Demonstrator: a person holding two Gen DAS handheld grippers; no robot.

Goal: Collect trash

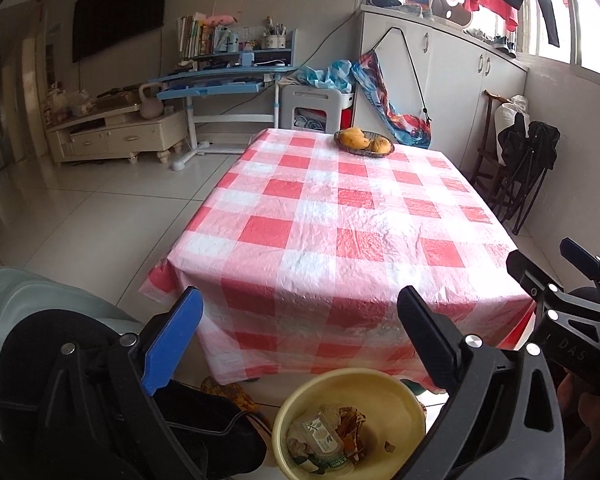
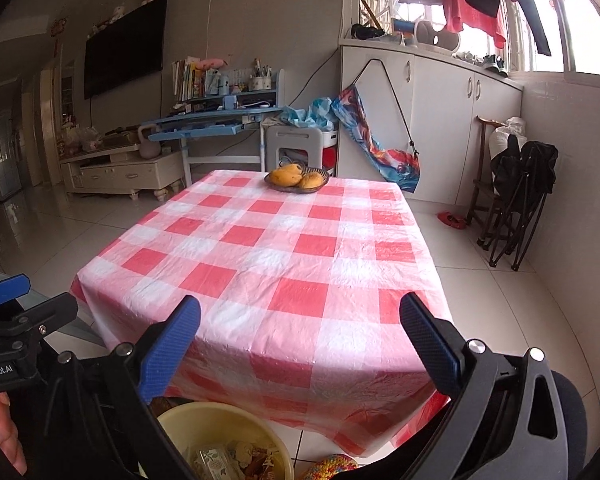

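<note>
In the left wrist view, a yellow basin point(image 1: 350, 420) sits on the floor at the bottom centre, below the bench point(image 1: 340, 216) edge, holding a small plastic bottle point(image 1: 324, 440), crumpled paper and brown scraps; the left gripper point(image 1: 300, 344) jaws stand wide apart, empty. In the right wrist view, the basin point(image 2: 224, 440) is cut off by the bottom edge and partly hidden behind a finger, its contents hard to make out; the right gripper point(image 2: 300, 348) jaws gape open, holding nothing.

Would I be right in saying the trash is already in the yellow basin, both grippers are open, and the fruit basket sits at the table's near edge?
Not quite: the left wrist view shows the basket at the table's far edge. The rest holds.
</note>
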